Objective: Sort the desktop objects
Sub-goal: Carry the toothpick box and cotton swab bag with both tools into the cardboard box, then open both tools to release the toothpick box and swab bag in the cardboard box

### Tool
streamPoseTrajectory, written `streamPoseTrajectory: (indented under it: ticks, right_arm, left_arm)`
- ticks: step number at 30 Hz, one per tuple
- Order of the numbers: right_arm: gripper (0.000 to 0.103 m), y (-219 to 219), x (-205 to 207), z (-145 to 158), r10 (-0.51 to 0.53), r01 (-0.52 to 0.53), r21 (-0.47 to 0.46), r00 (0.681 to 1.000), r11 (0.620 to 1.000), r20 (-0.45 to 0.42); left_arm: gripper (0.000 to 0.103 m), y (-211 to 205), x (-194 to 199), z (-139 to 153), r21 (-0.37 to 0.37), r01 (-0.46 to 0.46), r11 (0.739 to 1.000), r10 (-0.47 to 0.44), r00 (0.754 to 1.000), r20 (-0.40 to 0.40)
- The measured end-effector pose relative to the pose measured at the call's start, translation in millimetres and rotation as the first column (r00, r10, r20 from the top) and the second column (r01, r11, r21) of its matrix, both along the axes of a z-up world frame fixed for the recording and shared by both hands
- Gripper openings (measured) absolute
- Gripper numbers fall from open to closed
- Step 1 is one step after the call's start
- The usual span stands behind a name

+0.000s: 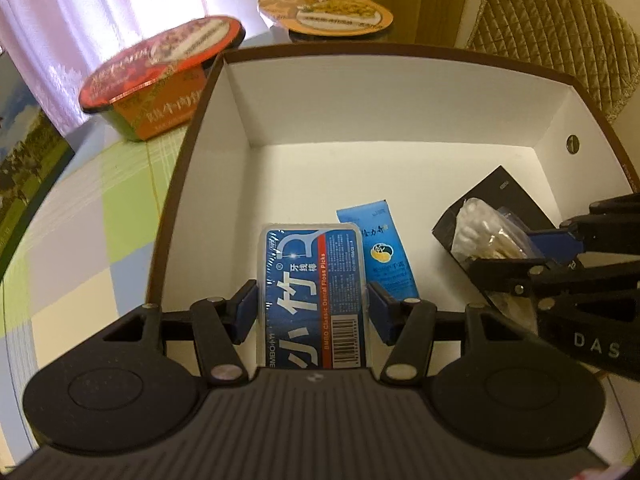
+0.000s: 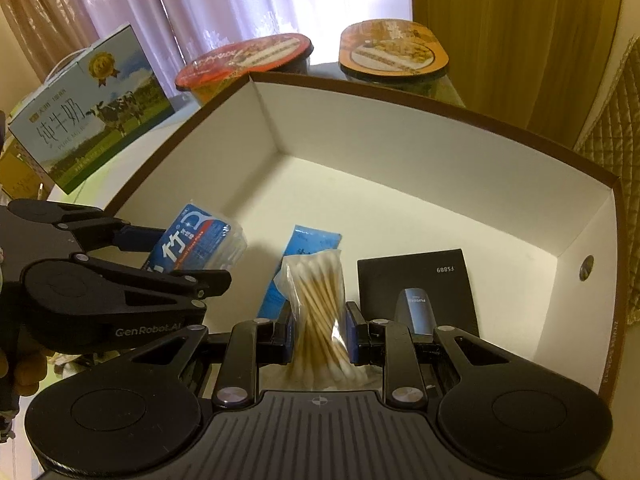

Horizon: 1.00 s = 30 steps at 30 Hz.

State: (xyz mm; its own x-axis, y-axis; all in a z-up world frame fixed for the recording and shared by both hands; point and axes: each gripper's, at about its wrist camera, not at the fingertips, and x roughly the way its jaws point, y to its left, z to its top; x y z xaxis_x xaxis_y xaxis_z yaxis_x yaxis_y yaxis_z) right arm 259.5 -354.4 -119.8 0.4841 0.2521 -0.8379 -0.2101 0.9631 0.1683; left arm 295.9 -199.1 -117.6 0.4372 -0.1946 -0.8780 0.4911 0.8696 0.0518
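Note:
A white-lined cardboard box with a brown rim (image 1: 360,49) (image 2: 400,140) fills both views. My left gripper (image 1: 314,309) (image 2: 182,256) is shut on a blue floss picks box (image 1: 316,280) (image 2: 200,242), held tilted over the box's near left part. My right gripper (image 2: 320,332) (image 1: 520,252) is shut on a clear bag of cotton swabs (image 2: 318,300) (image 1: 486,234), pinched at its middle, above the box floor. On the floor lie a blue sachet (image 1: 386,248) (image 2: 314,240) and a black card (image 2: 420,276) (image 1: 508,196) with a small dark device (image 2: 416,312) on it.
Behind the box stand a red instant-noodle bowl (image 1: 160,68) (image 2: 244,60) and an orange-lidded one (image 1: 324,10) (image 2: 392,50). A milk carton (image 2: 88,108) stands at the left on the checked tablecloth (image 1: 80,220). A quilted chair back (image 1: 560,20) rises at the right.

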Motion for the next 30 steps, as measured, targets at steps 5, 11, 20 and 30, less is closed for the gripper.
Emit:
streamPoseTrajectory:
  ticks: [5,11,20,30]
  right_arm:
    - [0.022,-0.2,1.1,-1.9,0.001,-0.001,0.001,1.0,1.0,-0.01]
    - [0.022,1.2,0.5,-5.6,0.003,-0.004,-0.013,1.0,1.0,-0.018]
    - [0.03,4.8,-2.6,-4.3,0.02,-0.02,-0.021,1.0,1.0,0.005]
    - [0.077,6.0,-15.9,5.8,0.02,-0.016,-0.068,0.998,0.998,0.057]
  left_arm:
    - [0.055,-0.2,-1.7,-6.2,0.018,0.012,1.0,-0.012,1.0,-0.004]
    - [0.056,0.6,-4.6,-3.2,0.005,0.007,1.0,-0.007,1.0,0.002]
    - [0.067,3.8,-10.0,8.6,0.03,-0.008,1.0,0.006,0.998,0.058]
    - [0.077,15.9,-20.2,27.9,-0.007,-0.036,0.999,0.037,0.996,0.082]
